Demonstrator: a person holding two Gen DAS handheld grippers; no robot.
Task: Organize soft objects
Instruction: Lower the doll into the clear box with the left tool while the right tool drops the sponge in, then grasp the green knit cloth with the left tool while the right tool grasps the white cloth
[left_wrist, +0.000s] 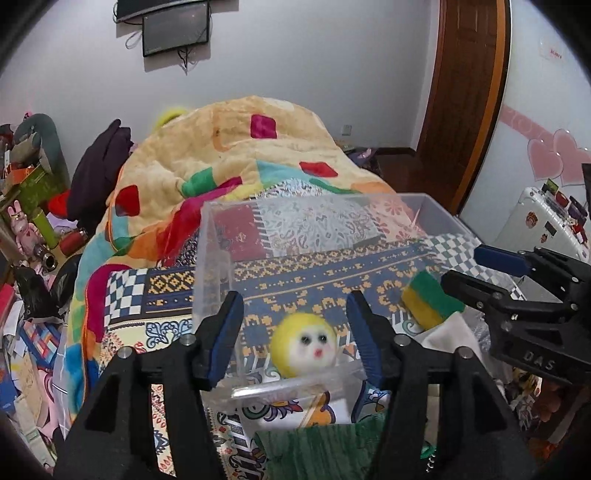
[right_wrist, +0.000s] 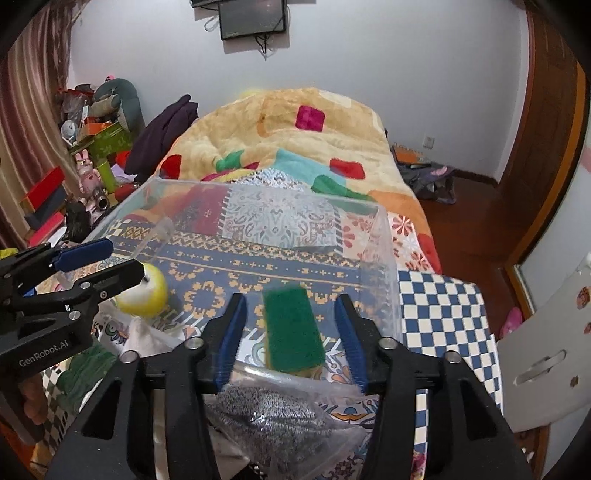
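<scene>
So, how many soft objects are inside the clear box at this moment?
2: the yellow plush ball near the left gripper, the green sponge between the right gripper fingers. None seem hidden.

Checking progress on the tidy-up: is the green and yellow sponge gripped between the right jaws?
No, the sponge lies inside the clear bin, with open gaps between it and both spread jaws.

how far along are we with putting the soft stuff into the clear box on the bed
Done: the yellow plush ball and the green-topped sponge appear to lie inside the clear box. In hand: nothing; the left gripper and right gripper are both open at the near rim. Left: a green cloth and a grey speckled bagged item lie outside, in front of it.
</scene>
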